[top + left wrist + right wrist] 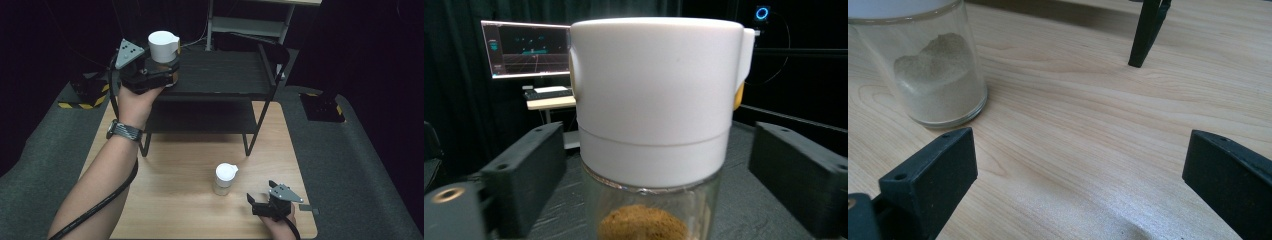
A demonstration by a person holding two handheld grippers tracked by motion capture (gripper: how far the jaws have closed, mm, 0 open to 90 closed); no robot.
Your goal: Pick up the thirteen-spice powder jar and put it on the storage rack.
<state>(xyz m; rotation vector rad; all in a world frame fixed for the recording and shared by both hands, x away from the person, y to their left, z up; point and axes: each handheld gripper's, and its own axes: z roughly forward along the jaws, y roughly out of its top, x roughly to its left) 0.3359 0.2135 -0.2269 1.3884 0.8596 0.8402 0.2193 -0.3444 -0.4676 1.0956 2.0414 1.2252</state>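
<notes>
A glass jar of brown powder with a wide white lid (pixel 163 46) stands on the top shelf of a black rack (pixel 225 75). My left gripper (pixel 169 74) is around its lower part. In the left gripper view the jar (pixel 654 100) sits between the two jaws with a gap on each side, so the left gripper (pixel 654 185) is open. A second jar with pale powder and a white lid (pixel 225 179) stands on the wooden table (pixel 190 210). My right gripper (pixel 261 191) rests just right of it, open and empty. In the right gripper view that jar (pixel 928 70) is ahead and to the left of the right gripper (pixel 1078 170).
The rack has a lower shelf (pixel 200 117) and thin black legs (pixel 1145 35) standing on the table. Dark grey matting (pixel 350 160) surrounds the table. A lit monitor on a small desk (pixel 524 47) stands far behind the rack.
</notes>
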